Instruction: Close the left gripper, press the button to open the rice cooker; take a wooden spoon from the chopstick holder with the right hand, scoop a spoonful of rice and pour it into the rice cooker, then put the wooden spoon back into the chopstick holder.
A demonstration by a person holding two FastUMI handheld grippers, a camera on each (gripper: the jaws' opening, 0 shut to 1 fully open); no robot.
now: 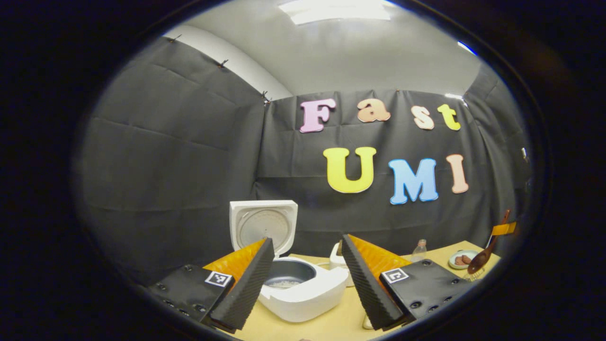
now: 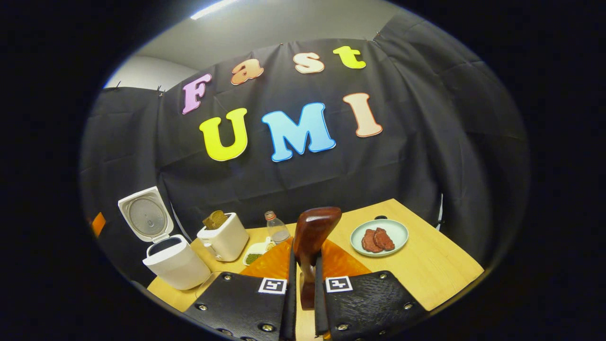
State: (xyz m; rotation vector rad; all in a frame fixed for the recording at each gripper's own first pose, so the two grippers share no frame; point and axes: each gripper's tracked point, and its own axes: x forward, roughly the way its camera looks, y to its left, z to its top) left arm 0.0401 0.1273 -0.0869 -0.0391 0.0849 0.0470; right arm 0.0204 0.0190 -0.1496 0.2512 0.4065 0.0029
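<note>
Right gripper [image 2: 303,284] clamped on wooden spoon [image 2: 312,237], frame centre; left gripper [image 1: 307,284] apart. Rice cooker [image 2: 175,260] open lower left, rice inside [image 1: 283,284]; likely next: return spoon to holder.

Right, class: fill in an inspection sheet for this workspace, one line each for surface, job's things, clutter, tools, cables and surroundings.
Surface: wooden table, bare at its right end.
Job's things: rice cooker with lid up, some rice in its pot; wooden spoon upright in the right tool.
Clutter: toaster with bread, bottle, plate of meat, small dish.
Tools: left tool open, in front of the cooker; right tool shut on the spoon's handle.
Cables: nothing seen.
Surroundings: black cloth wall, ceiling light.
</note>
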